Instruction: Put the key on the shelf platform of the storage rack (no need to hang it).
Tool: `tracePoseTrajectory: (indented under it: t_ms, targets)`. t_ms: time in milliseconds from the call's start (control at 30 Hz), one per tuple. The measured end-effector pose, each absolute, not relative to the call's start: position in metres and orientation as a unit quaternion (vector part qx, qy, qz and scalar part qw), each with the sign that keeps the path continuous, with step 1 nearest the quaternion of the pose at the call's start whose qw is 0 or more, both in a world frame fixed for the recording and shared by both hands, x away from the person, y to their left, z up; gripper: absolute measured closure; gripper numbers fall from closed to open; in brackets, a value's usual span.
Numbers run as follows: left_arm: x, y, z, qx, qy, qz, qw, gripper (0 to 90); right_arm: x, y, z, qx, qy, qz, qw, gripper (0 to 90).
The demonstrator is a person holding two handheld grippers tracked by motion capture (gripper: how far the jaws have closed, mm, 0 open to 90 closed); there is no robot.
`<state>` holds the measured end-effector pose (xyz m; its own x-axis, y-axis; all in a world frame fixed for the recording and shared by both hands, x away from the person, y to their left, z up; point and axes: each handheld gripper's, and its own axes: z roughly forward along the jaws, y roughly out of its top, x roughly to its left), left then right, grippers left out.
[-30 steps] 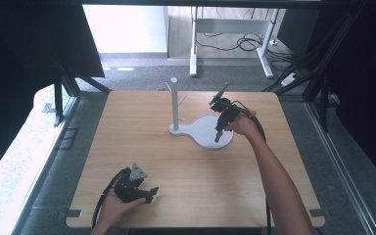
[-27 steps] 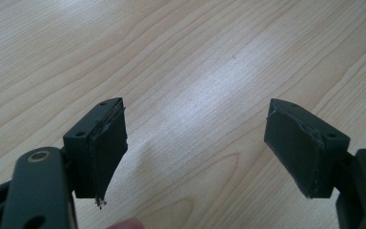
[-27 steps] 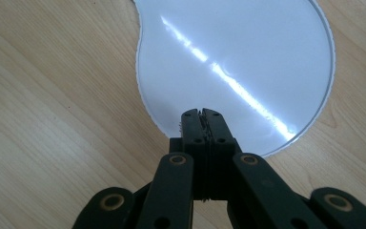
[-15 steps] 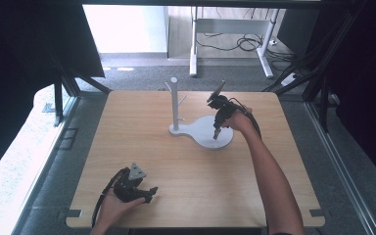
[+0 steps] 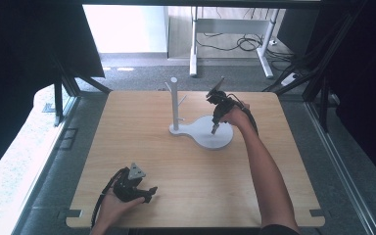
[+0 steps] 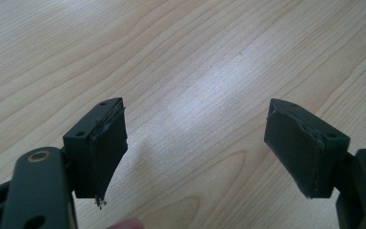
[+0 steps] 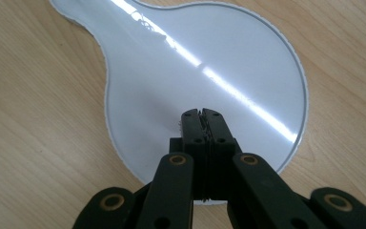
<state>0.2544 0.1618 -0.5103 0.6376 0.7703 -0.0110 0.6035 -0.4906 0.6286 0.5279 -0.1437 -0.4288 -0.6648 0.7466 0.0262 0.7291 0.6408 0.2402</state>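
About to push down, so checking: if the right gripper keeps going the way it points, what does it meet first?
The right gripper, jaws shut on nothing, points down at the round part of the white stand base. It would likely meet that plate first; the remaining gap is unclear.

Open tabletop all round, one stand in the far middle.

On my light wooden table [image 5: 142, 147] the one thing standing in the way is the white stand with a flat, pear-shaped base plate [image 5: 225, 139] and its upright white post with short pegs [image 5: 174, 100] at the narrow end. My right gripper [image 5: 214, 129], jaws pressed together with nothing between them, points down over the round part of that plate, just right of the post; the pegs stick out sideways, so passing left there is tight. My left gripper [image 5: 149, 192] lies near the table's near edge with jaws wide apart over bare wood [image 6: 195, 95], well apart from the stand. Between the two hands the board lies free.
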Motion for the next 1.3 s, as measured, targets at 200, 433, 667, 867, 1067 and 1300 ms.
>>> tracePoseTrajectory:
  t_ms: [200,433,667,867,1067,1300]
  targets:
    - [0.254,0.160,-0.511,0.854,0.400,0.141,0.300,22.5,0.530,-0.139,-0.436,0.408,0.905,0.113,0.042,89.5]
    - [0.254,0.160,-0.511,0.854,0.400,0.141,0.301,22.5,0.532,-0.137,-0.445,0.408,0.905,0.113,0.048,89.3]
    - [0.254,0.157,-0.512,0.857,0.397,0.139,0.298,22.5,0.532,-0.137,-0.455,0.409,0.904,0.113,0.052,88.8]
    - [0.254,0.156,-0.513,0.859,0.395,0.139,0.295,22.5,0.531,-0.139,-0.467,0.414,0.902,0.110,0.048,88.5]
    - [0.254,0.156,-0.514,0.860,0.395,0.138,0.293,22.5,0.531,-0.141,-0.472,0.420,0.898,0.120,0.055,88.1]
    - [0.254,0.156,-0.514,0.860,0.395,0.137,0.292,22.5,0.530,-0.142,-0.475,0.416,0.899,0.122,0.060,86.7]
